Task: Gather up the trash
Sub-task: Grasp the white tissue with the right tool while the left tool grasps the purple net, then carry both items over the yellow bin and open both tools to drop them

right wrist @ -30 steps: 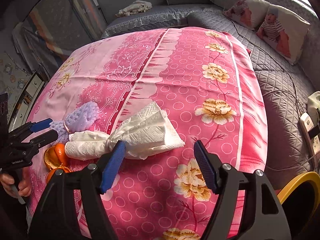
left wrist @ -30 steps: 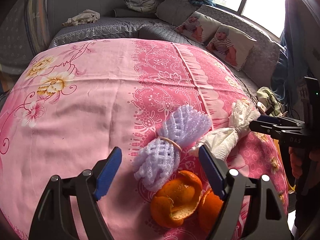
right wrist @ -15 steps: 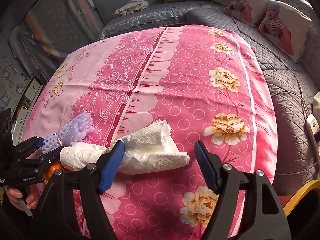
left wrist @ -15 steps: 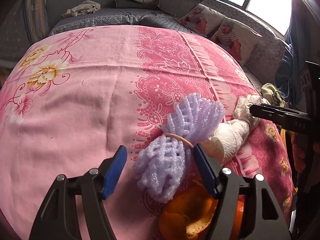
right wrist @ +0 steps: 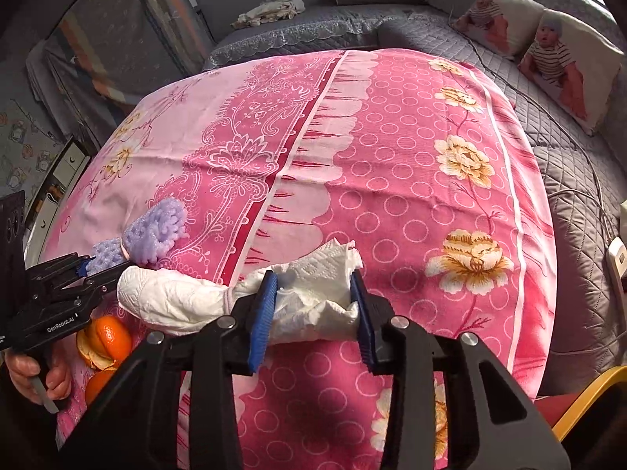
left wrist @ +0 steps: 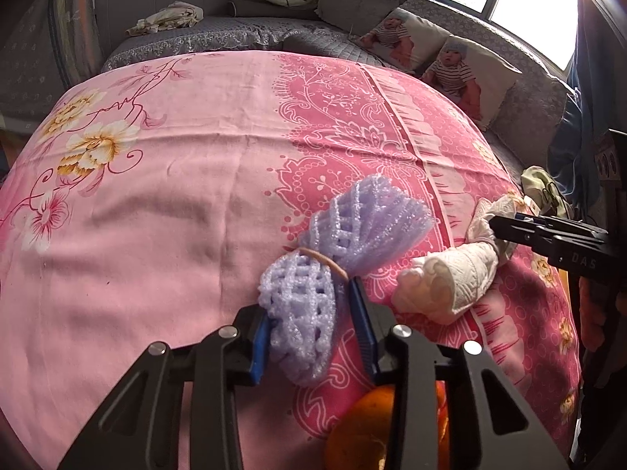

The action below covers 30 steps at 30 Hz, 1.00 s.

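Both tools newly closed: left tool [left wrist: 311,323] on foam net [left wrist: 333,258], right tool [right wrist: 313,313] on tissue [right wrist: 309,297].

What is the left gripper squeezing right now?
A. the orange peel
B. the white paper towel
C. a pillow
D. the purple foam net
D: the left gripper has its blue pads pressed on both sides of the purple foam net, while the orange peel lies loose below it.

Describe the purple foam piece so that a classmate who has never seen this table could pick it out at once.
On the pink flowered tablecloth, near the front edge, lies trash. The purple foam net sits between the left gripper fingers, beside a white paper towel; only it is lilac mesh, cinched by a rubber band.
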Motion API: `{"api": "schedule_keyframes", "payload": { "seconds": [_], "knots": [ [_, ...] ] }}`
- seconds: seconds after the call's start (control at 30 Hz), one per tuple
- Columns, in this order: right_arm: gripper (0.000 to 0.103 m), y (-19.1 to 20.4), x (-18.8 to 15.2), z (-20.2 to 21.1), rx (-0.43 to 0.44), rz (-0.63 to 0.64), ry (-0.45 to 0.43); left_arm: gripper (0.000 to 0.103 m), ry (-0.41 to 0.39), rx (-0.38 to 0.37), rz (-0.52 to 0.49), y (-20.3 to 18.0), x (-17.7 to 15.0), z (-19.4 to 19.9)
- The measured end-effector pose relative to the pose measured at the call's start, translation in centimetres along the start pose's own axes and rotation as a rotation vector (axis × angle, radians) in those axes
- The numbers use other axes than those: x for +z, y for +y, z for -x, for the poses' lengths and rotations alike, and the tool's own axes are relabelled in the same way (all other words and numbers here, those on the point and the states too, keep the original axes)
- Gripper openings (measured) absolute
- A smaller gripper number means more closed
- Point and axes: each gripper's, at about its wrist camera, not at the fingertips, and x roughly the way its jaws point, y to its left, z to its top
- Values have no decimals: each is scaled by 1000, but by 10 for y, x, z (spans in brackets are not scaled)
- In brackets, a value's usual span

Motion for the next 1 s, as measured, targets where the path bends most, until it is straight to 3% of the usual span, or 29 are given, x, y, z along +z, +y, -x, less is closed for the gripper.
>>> {"api": "schedule_keyframes", "payload": {
  "seconds": [0.23, 0.53, 0.77, 1.0],
  "knots": [
    [23, 0, -4, 16, 18, -11, -25, 28, -41, 22, 13, 0, 1, 18],
    [22, -6, -10, 60, 43, -22, -85, 28, -147, 30, 6, -13, -2, 72],
    [22, -23, -31, 87, 37, -31, -103, 28, -166, 10, -31, -48, -19, 99],
    [22, -57, -53, 117, 12, -89, -136, 28, -176, -70, -97, -95, -31, 117]
  ]
}}
